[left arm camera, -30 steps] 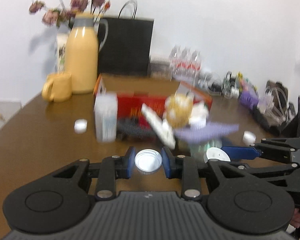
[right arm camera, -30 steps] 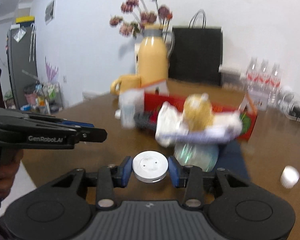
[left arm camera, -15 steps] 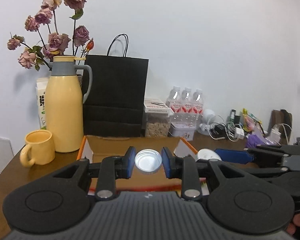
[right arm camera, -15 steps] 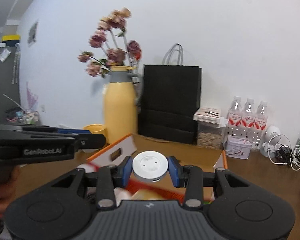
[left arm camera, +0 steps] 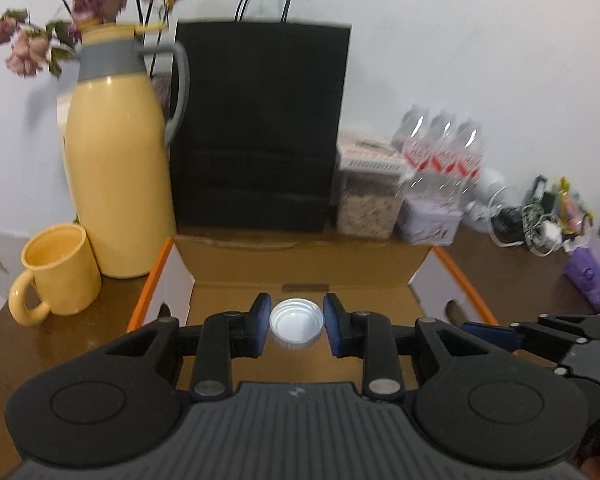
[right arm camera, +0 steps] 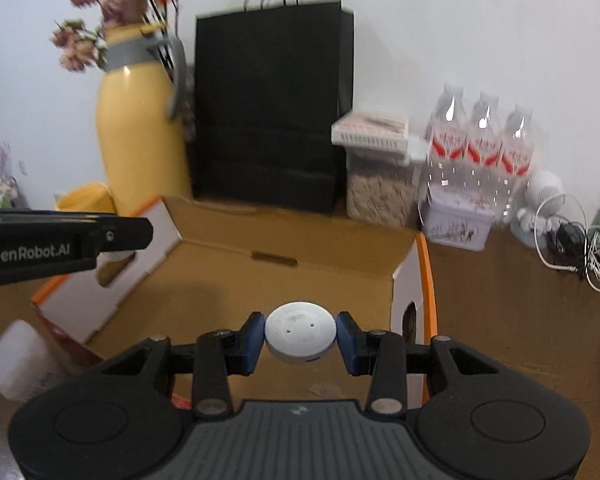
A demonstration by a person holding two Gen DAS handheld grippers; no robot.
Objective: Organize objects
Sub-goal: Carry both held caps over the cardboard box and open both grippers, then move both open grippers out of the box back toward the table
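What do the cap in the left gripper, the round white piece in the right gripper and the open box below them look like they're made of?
Cap: likely thin plastic, glossy white with a ribbed rim; it could also be metal.
Round white piece: probably matte moulded plastic, smooth, with two tiny holes on top.
Box: corrugated cardboard, raw brown inside, with printed white and orange outer faces, folded flaps and cut-out slots.

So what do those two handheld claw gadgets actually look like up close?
Both are matte black plastic. Each left gripper and right gripper has two hinged black linkage arms with silver rivets, ending in blue fingertip pads. Behind them sit two round black discs and a ribbed grey panel. From the right wrist view, the left gripper's side carries white "GenRobot.AI" lettering. No cables show.
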